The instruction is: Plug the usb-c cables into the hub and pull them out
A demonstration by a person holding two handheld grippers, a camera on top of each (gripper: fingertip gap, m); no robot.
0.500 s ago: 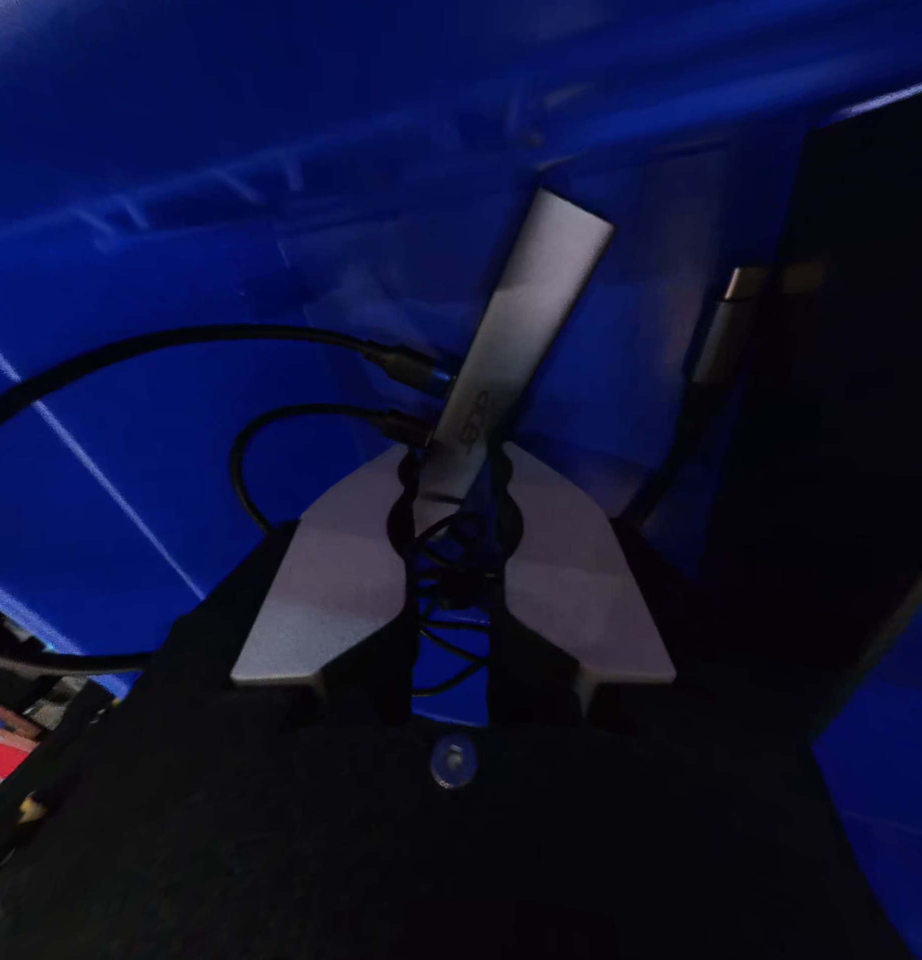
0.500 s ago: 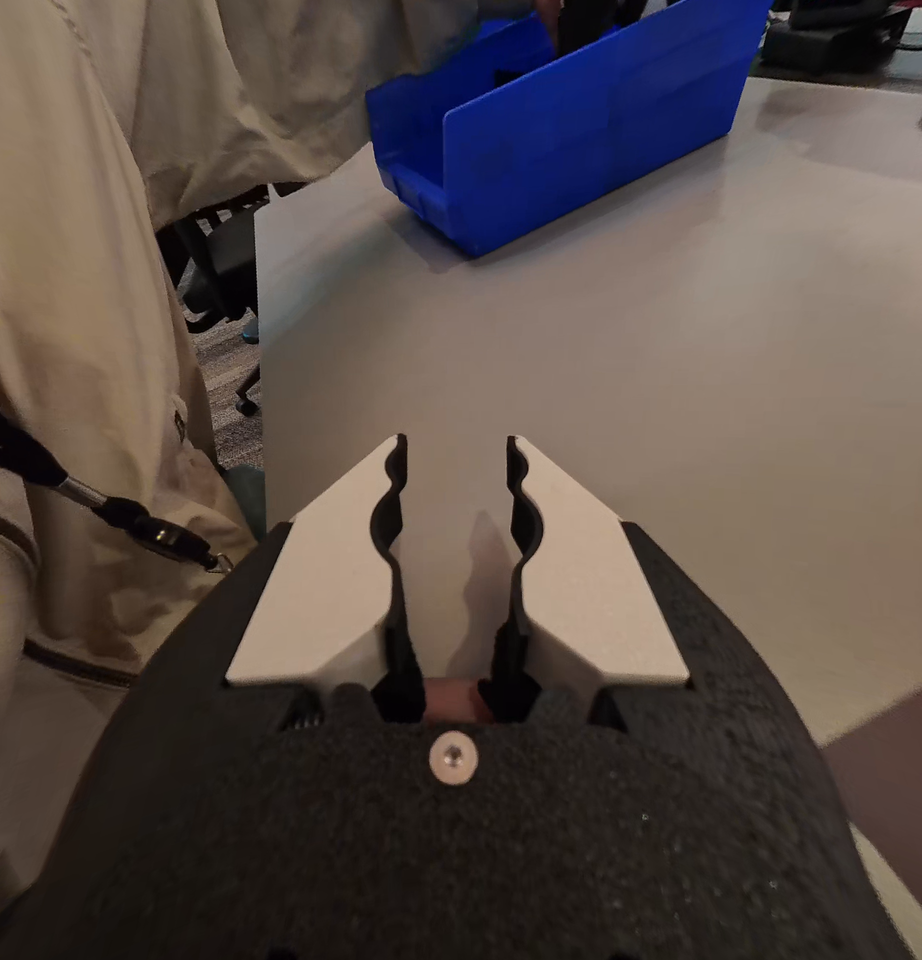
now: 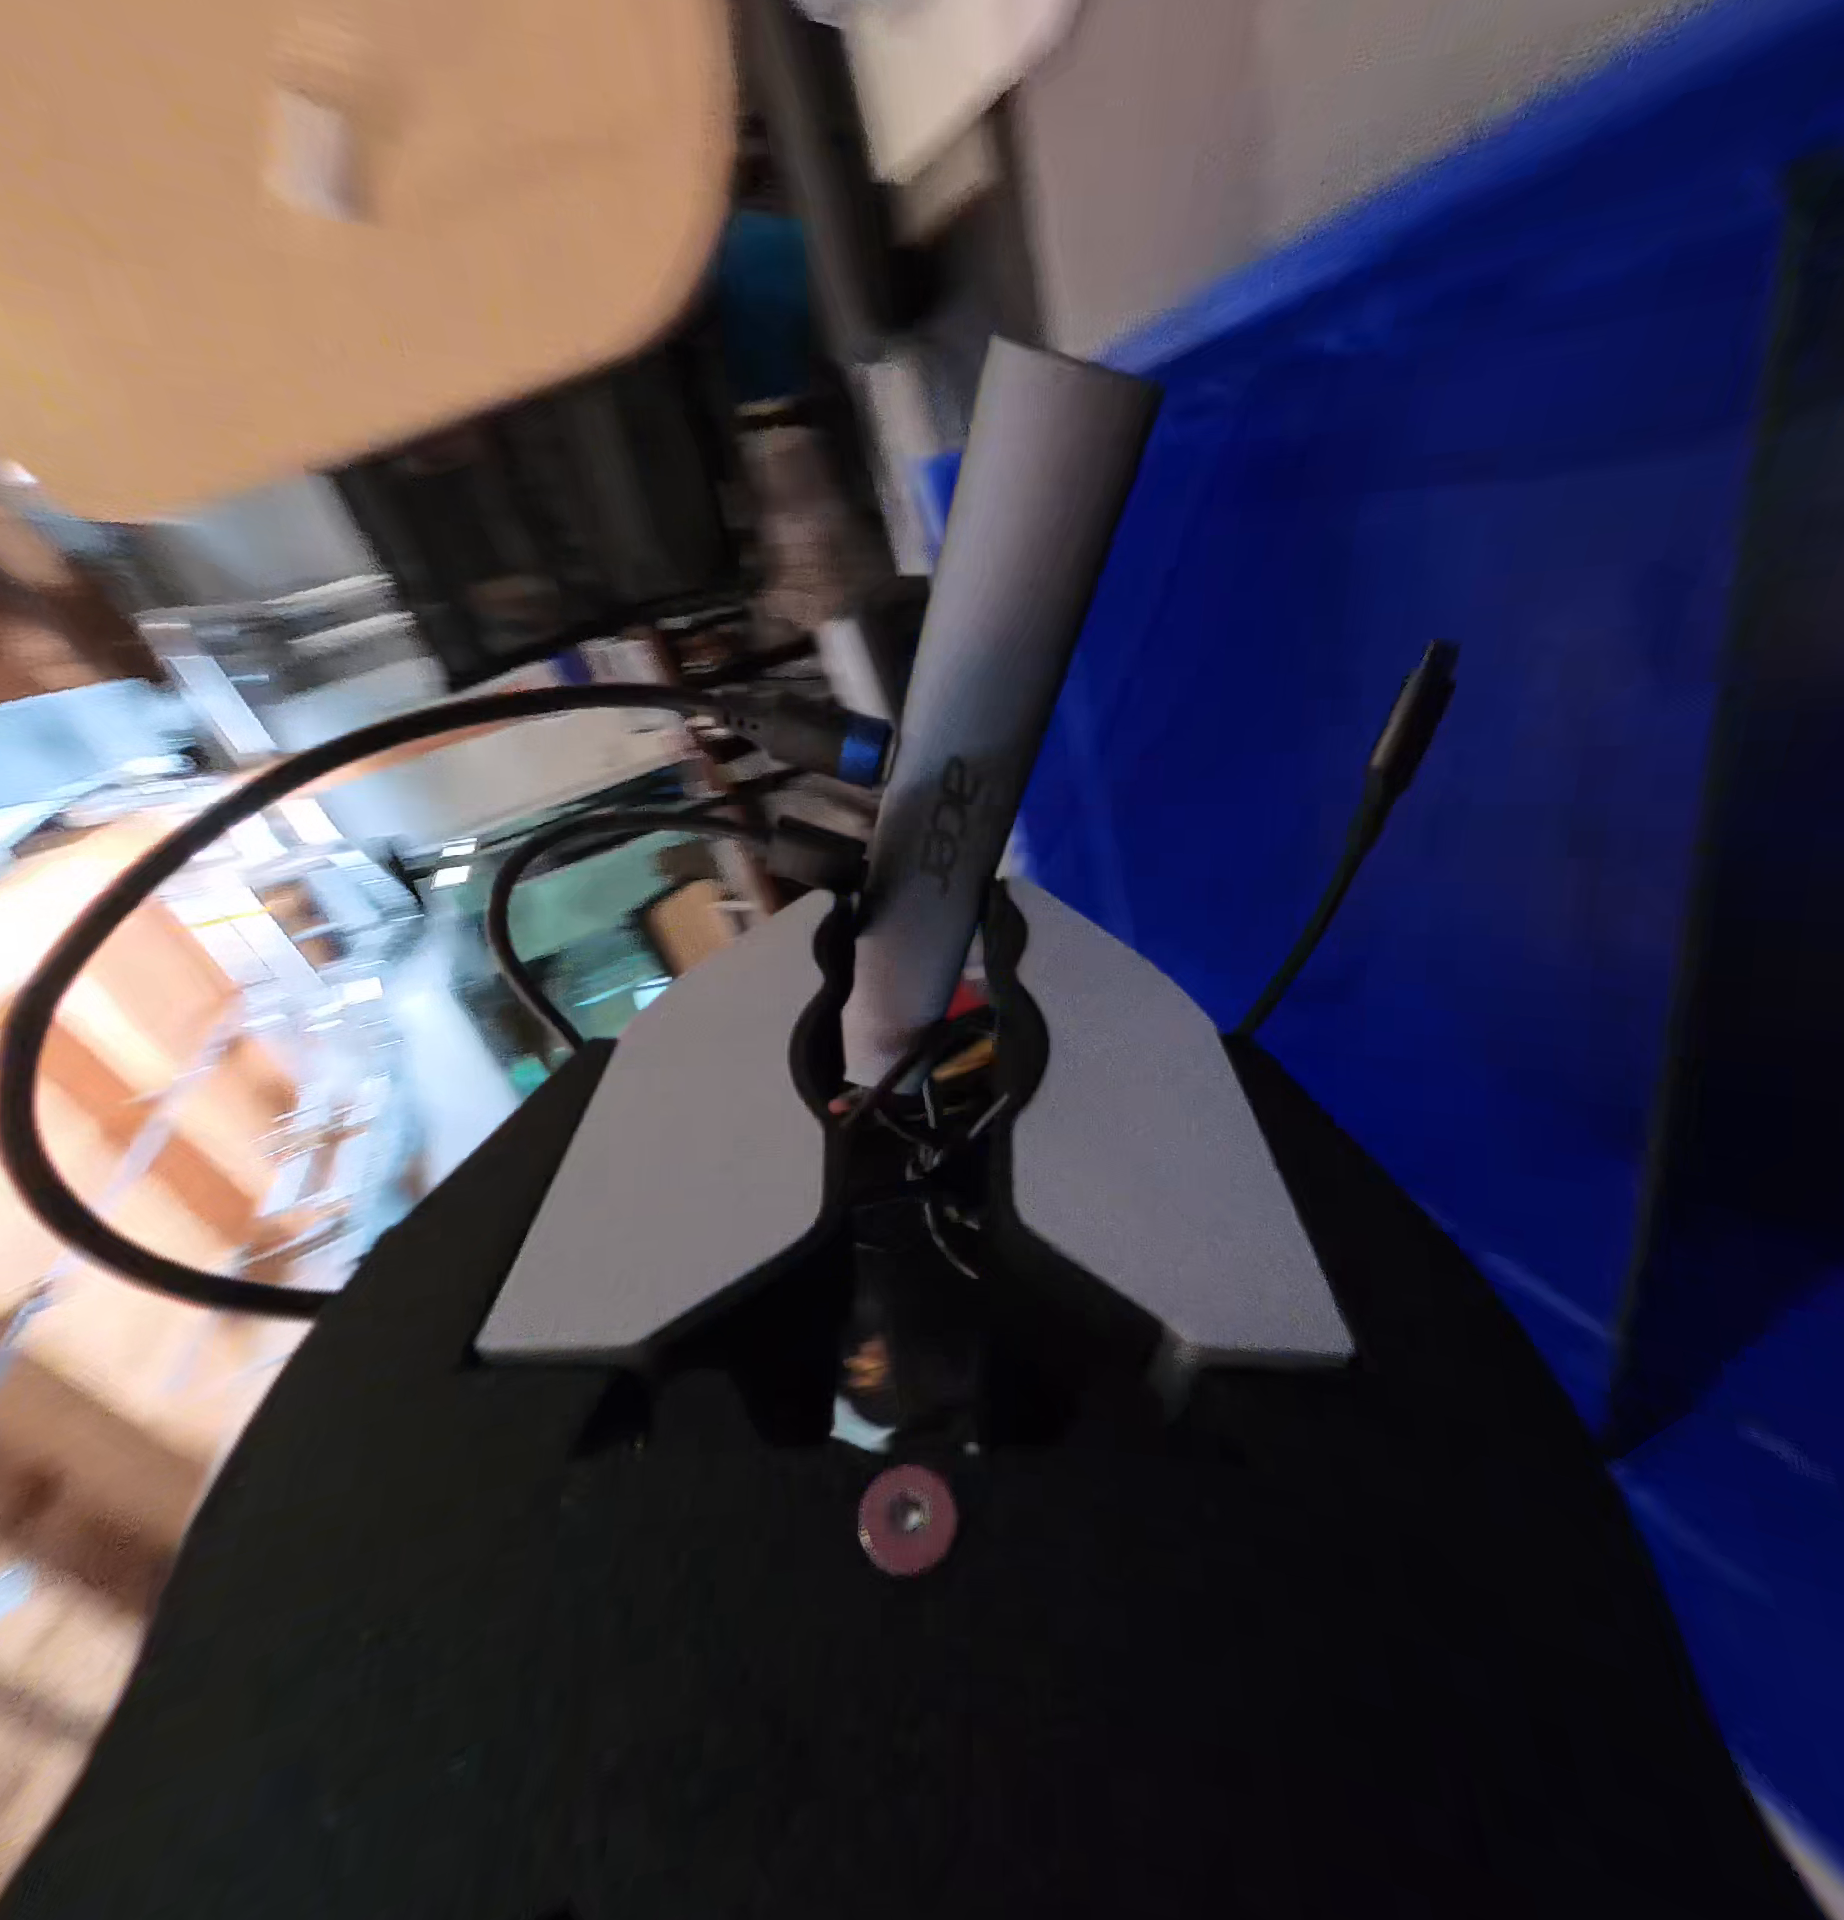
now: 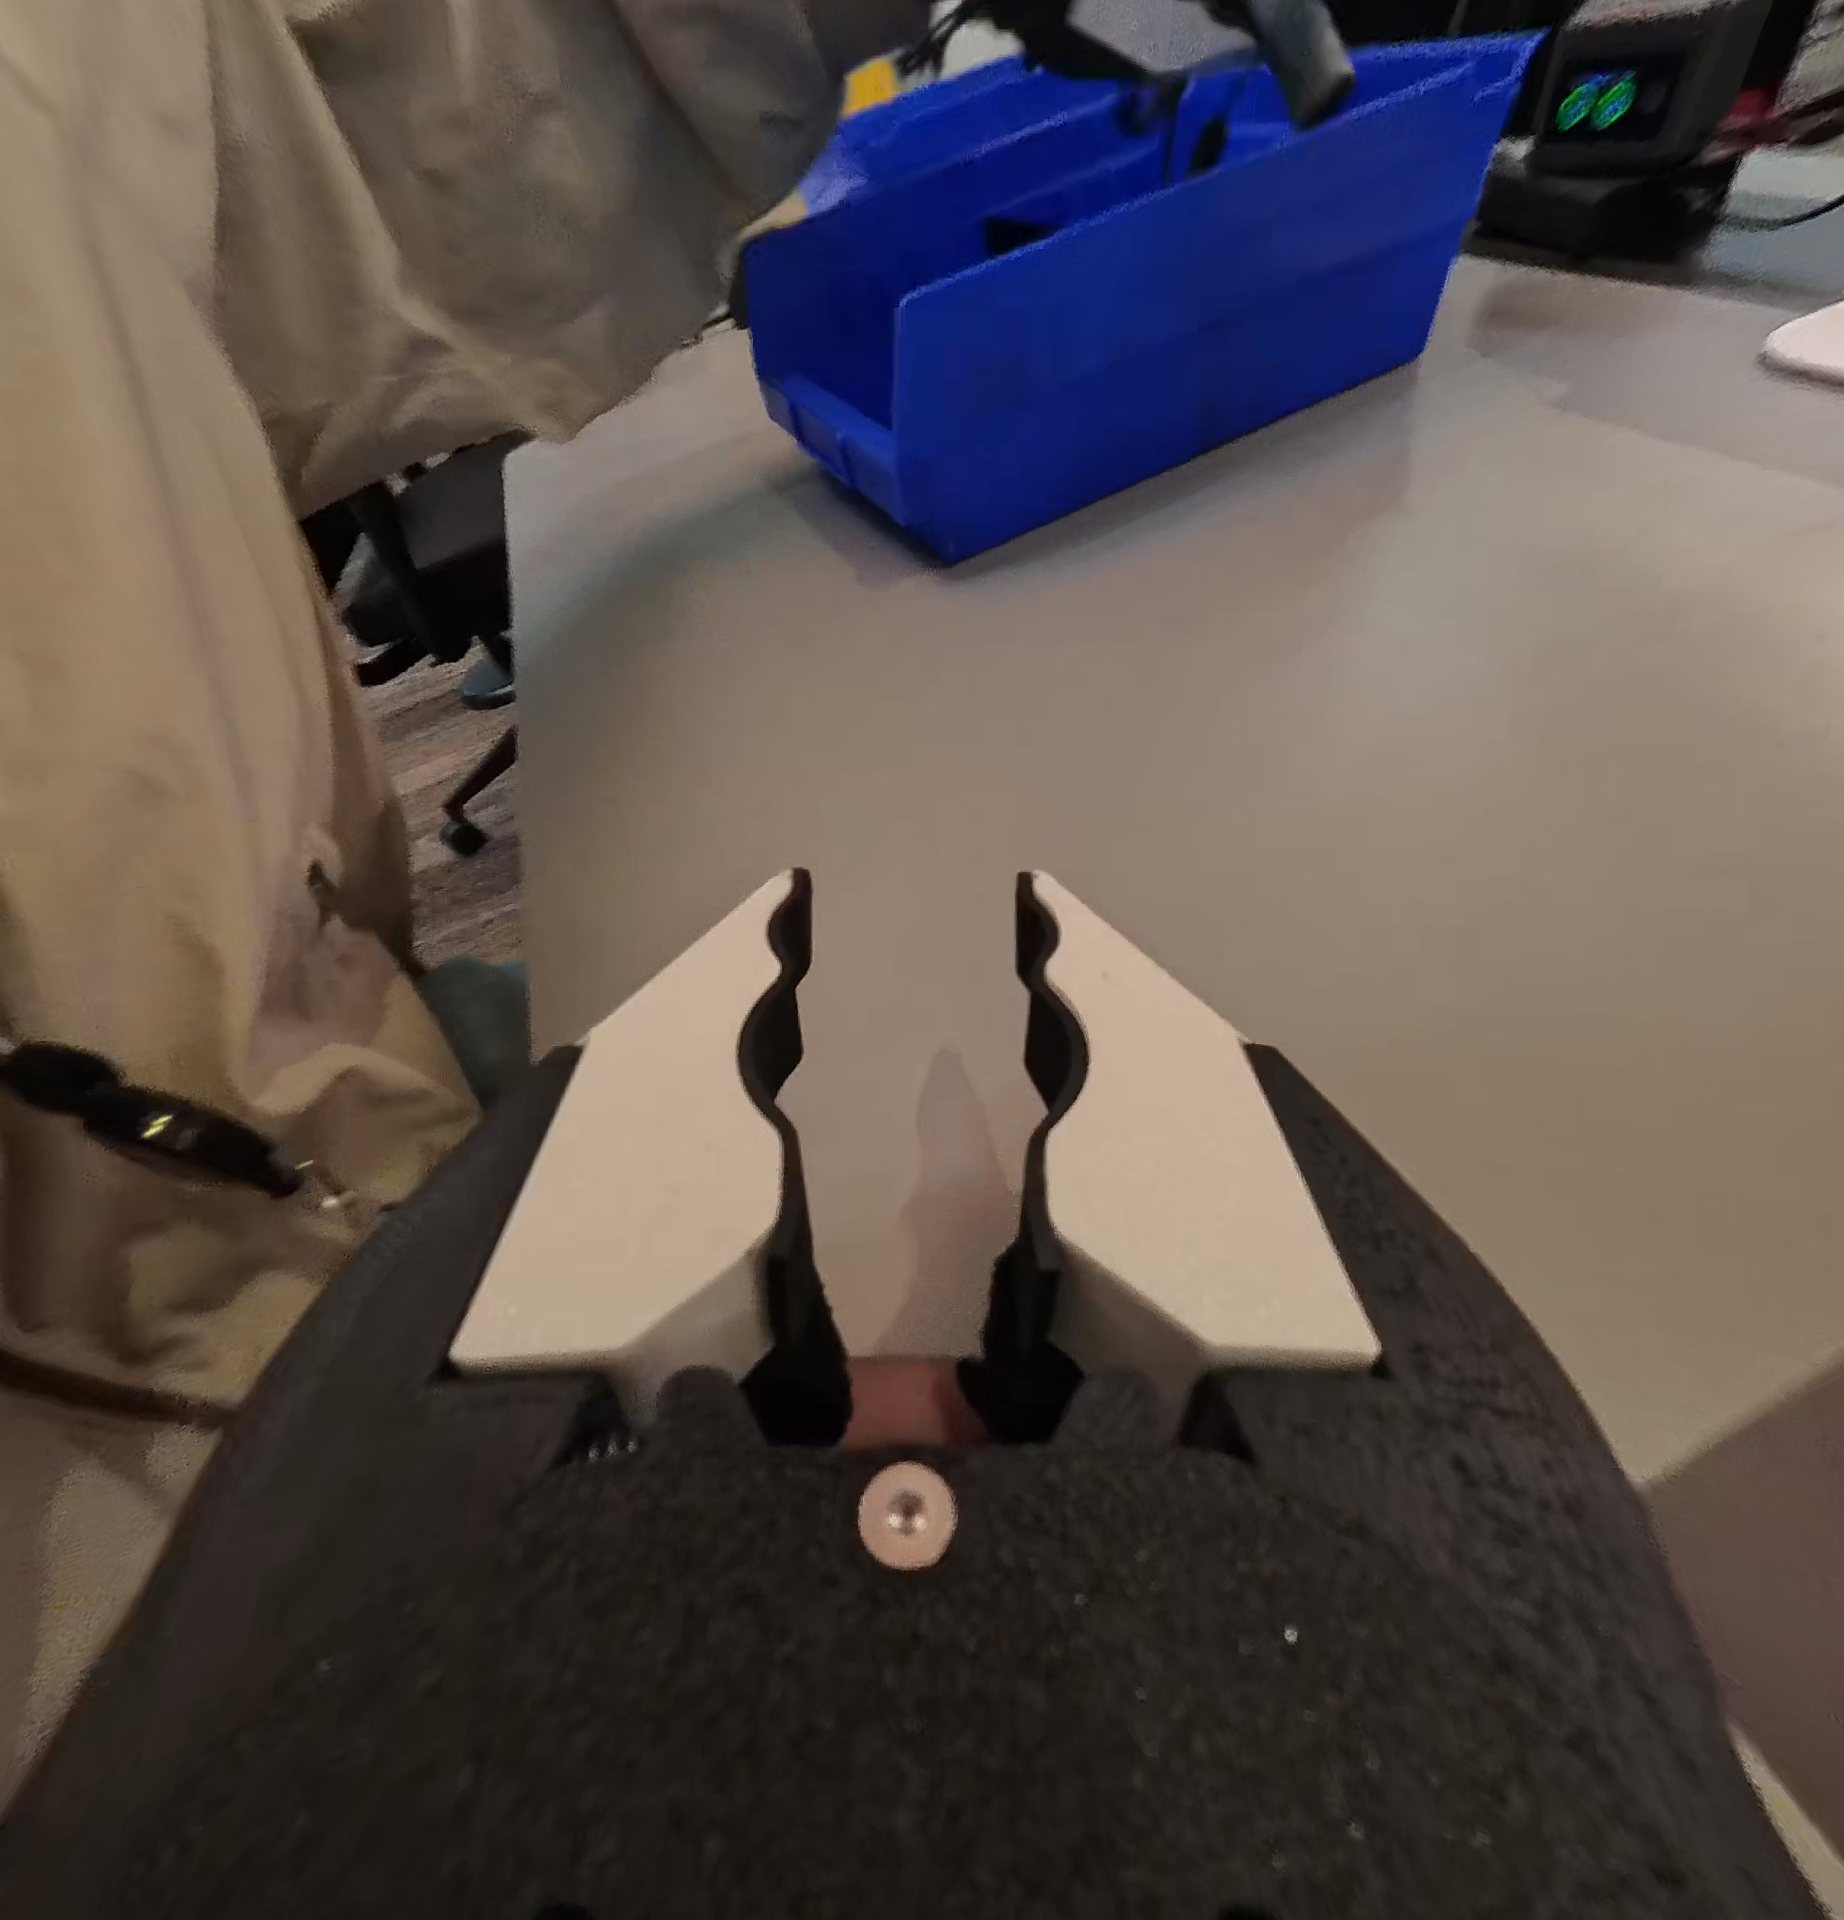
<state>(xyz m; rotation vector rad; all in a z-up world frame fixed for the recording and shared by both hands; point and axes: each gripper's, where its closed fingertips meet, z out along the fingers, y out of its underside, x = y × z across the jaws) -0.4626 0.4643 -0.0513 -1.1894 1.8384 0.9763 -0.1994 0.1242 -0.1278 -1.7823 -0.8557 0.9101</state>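
The hub [image 3: 985, 707] sits clamped in my left gripper [image 3: 913, 925], two cables [image 3: 274, 831] plugged; right gripper [image 4: 913, 883] gapes empty; I'd brace the hub, pulling straight.

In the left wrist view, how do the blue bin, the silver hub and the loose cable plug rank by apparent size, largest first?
1. blue bin, filling the right side.
2. silver hub, clamped in the left gripper.
3. loose cable plug, smallest.

The hub is close to the camera, so its real size against the bin is unsure.
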